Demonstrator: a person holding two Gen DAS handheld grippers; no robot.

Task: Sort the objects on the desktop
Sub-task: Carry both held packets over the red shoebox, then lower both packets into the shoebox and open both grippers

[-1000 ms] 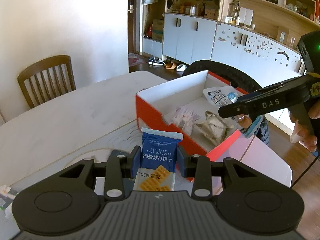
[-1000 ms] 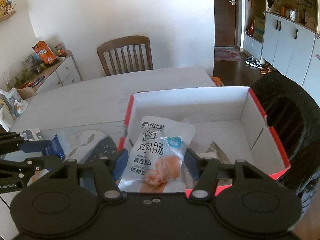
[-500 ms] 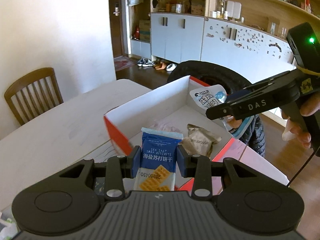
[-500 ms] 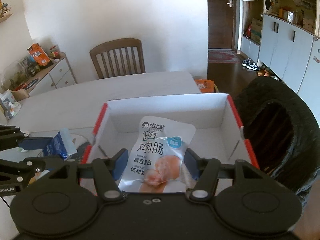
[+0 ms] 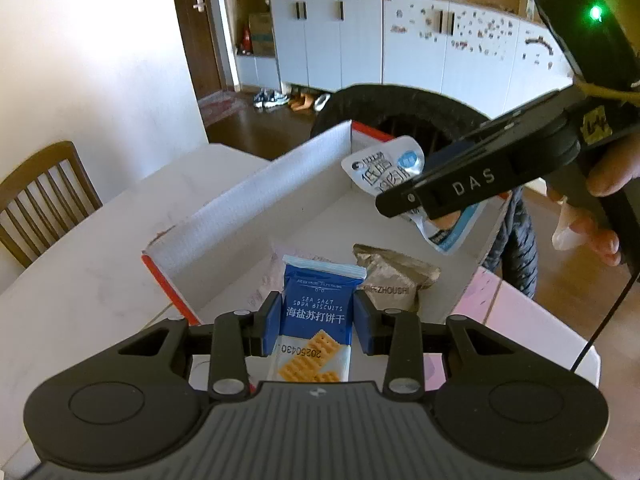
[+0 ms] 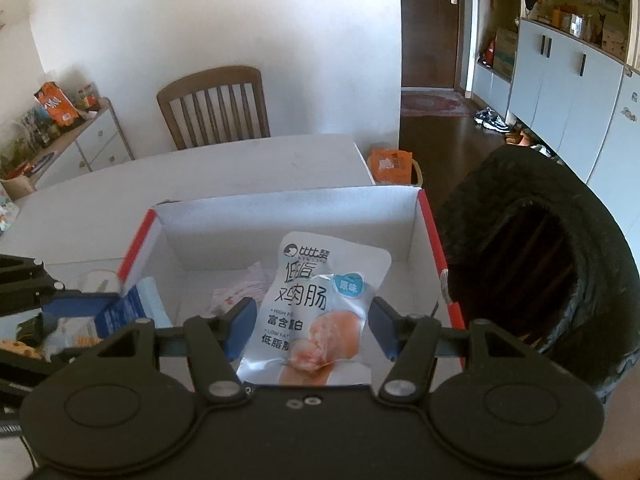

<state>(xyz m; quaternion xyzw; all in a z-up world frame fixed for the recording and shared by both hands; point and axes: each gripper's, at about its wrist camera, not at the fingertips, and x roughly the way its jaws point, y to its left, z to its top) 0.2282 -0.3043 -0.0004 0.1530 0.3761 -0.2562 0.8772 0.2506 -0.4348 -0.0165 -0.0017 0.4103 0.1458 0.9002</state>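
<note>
My left gripper (image 5: 317, 320) is shut on a blue pack of soda biscuits (image 5: 316, 312), held over the near edge of the red and white cardboard box (image 5: 256, 196). My right gripper (image 6: 312, 326) is shut on a silver chicken sausage pouch (image 6: 316, 304) and hangs above the inside of the box (image 6: 288, 208). That pouch (image 5: 384, 168) and the right gripper (image 5: 472, 180) also show in the left wrist view, above the box's far right side. A brownish snack packet (image 5: 394, 280) and a pink patterned wrapper (image 6: 240, 290) lie on the box floor.
The box stands on a white table (image 6: 200, 168) with a wooden chair (image 6: 216, 104) behind it. A black cushioned chair (image 6: 532, 264) stands right of the box. A pink sheet (image 5: 520, 320) lies by the box's near right corner. A hand (image 5: 600, 184) holds the right gripper.
Both grippers have moved forward over the box with their packs still held. The box looks closer and more beneath them in both views.
</note>
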